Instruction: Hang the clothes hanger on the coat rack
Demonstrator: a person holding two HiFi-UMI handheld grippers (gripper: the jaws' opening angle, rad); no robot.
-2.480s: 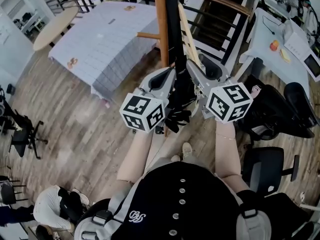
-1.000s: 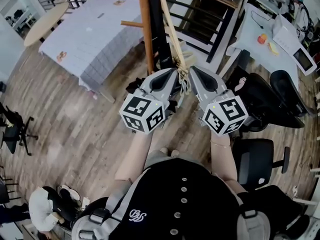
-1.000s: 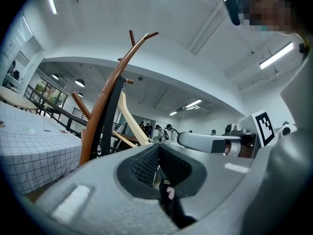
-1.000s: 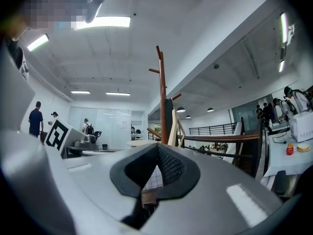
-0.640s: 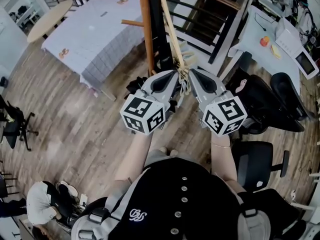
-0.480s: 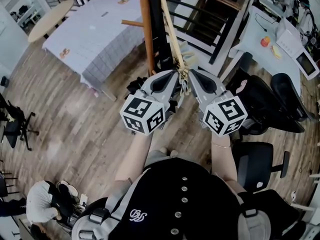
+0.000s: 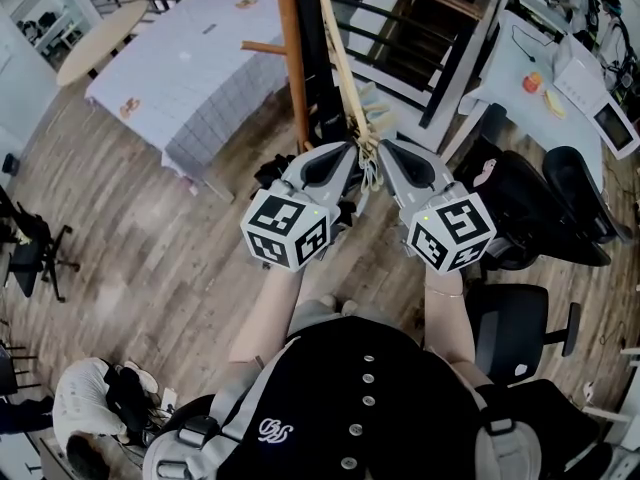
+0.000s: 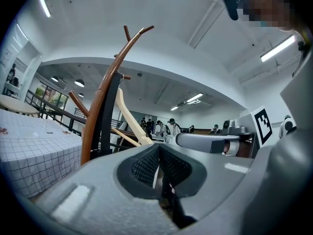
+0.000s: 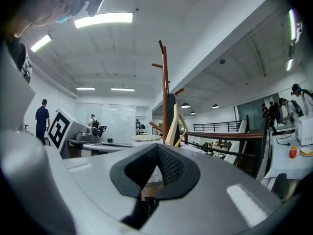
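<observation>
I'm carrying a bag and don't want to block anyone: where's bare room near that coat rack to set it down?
The wooden floor left of the coat rack, beside the checked table, is bare. Right of the rack is crowded with black chairs and a desk.

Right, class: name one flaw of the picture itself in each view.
Head view: evenly lit and sharp, but stretched at the edges by the wide lens. Left gripper view: the rack bows, and the corners go black. Right gripper view: the ceiling light glares white, and the corners are black.

Open-plan office: desks (image 7: 515,73) w/ monitors (image 7: 614,126), swivel chairs (image 7: 522,334), strip lights (image 9: 103,18).
</observation>
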